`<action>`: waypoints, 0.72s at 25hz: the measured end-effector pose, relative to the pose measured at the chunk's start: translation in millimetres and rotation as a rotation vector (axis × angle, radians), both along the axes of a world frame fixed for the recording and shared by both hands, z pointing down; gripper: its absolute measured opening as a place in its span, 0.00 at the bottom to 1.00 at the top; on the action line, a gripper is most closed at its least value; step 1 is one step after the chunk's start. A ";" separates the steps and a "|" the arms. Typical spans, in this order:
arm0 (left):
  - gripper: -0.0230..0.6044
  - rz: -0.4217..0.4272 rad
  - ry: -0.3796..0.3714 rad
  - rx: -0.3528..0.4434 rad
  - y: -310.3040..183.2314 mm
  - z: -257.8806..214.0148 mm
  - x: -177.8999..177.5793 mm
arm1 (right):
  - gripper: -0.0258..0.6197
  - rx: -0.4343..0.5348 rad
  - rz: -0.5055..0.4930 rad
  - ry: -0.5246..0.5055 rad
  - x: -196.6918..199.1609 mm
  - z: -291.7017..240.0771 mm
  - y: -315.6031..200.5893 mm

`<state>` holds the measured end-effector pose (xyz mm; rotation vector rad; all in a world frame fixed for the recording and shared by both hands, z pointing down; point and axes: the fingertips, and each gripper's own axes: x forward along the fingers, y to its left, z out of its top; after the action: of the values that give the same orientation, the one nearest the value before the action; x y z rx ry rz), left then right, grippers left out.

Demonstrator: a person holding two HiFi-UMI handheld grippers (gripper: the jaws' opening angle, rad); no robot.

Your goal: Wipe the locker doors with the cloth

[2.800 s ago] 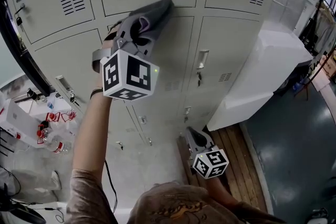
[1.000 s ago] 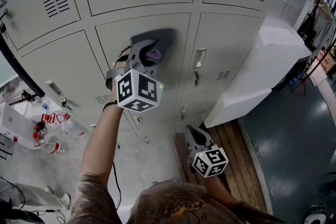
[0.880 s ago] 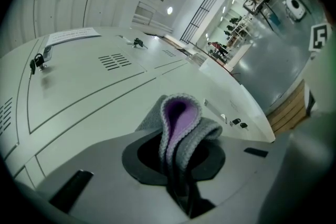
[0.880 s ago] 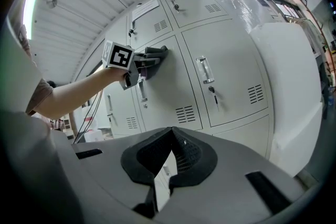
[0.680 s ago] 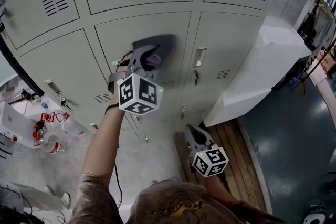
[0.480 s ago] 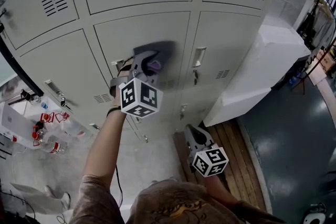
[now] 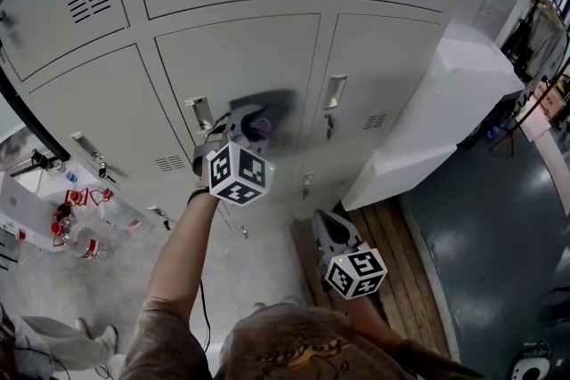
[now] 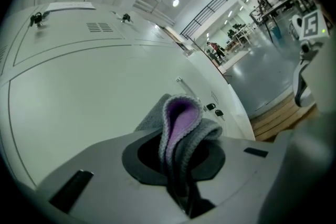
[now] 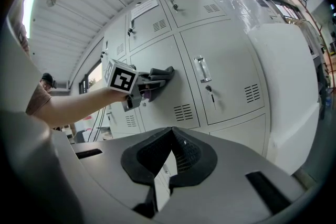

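Fingers [image 8: 142, 162] of the left gripper [image 8: 178, 165]: closed tight on a fold of the cloth [image 8: 181, 118], grey outside, purple inside. The rest of the cloth lies flat against the middle locker door [image 7: 249, 58], just right of that door's handle [image 7: 198, 113] and level with it.

Change over the last 2.8 s: the cloth started high above the handle, at the door's top edge. It has since travelled down the panel to handle height. The outstretched arm [image 7: 183, 254] has dropped with it.

Right gripper [image 7: 328, 231]: fingers drawn together with only a sliver of light between them, nothing held. It hangs low and to the right of the handle, well apart from the door, in the same spot as before. Its marker cube [image 7: 356, 273] faces up.

Surface: pale grey painted metal, doors in tiers, louvred vents, keys hanging in the locks.

Room:
- A white cabinet [image 7: 445, 102] stands far right of the handle, butted against the locker bank.
- A wooden platform [image 7: 401, 271] lies below and right of the handle, with a dark glossy floor [image 7: 508, 245] beyond it.
- Bottles [image 7: 85, 240] with red labels sit low and left of the handle.
- The left gripper view shows a long hall past the lockers, with ceiling lights and a railed upper level.
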<state>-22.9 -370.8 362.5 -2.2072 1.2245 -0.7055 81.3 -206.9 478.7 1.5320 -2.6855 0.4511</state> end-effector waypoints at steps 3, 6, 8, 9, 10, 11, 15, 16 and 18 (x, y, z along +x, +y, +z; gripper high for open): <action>0.10 0.001 -0.011 -0.028 0.0 17.0 0.9 | 0.04 -0.003 0.004 0.002 1.5 0.5 1.4; 0.10 0.004 -0.014 -0.064 0.6 37.2 1.0 | 0.04 -0.007 0.012 0.005 4.5 1.8 3.2; 0.10 0.004 -0.021 -0.085 1.0 52.6 0.6 | 0.04 -0.011 0.017 0.007 6.6 2.9 4.1; 0.10 0.003 -0.029 -0.093 1.0 60.5 0.3 | 0.04 -0.013 0.020 0.009 7.4 3.4 4.5; 0.10 0.001 -0.037 -0.099 1.1 68.1 0.1 | 0.04 -0.015 0.022 0.010 8.1 4.0 4.9; 0.10 0.000 -0.044 -0.103 1.2 75.3 0.0 | 0.04 -0.017 0.024 0.012 8.8 4.5 5.4; 0.10 0.005 -0.050 -0.139 1.7 102.1 2.5 | 0.04 -0.026 0.029 0.023 10.8 6.7 7.8; 0.10 0.006 -0.054 -0.151 1.9 109.0 3.0 | 0.04 -0.028 0.029 0.025 11.1 7.0 8.2; 0.10 0.006 -0.055 -0.176 2.2 121.8 3.2 | 0.04 -0.030 0.031 0.031 11.8 7.0 8.8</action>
<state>-19.7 -368.6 484.3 -2.3149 1.1681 -0.8962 93.1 -198.1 485.8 1.5624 -2.6234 0.4626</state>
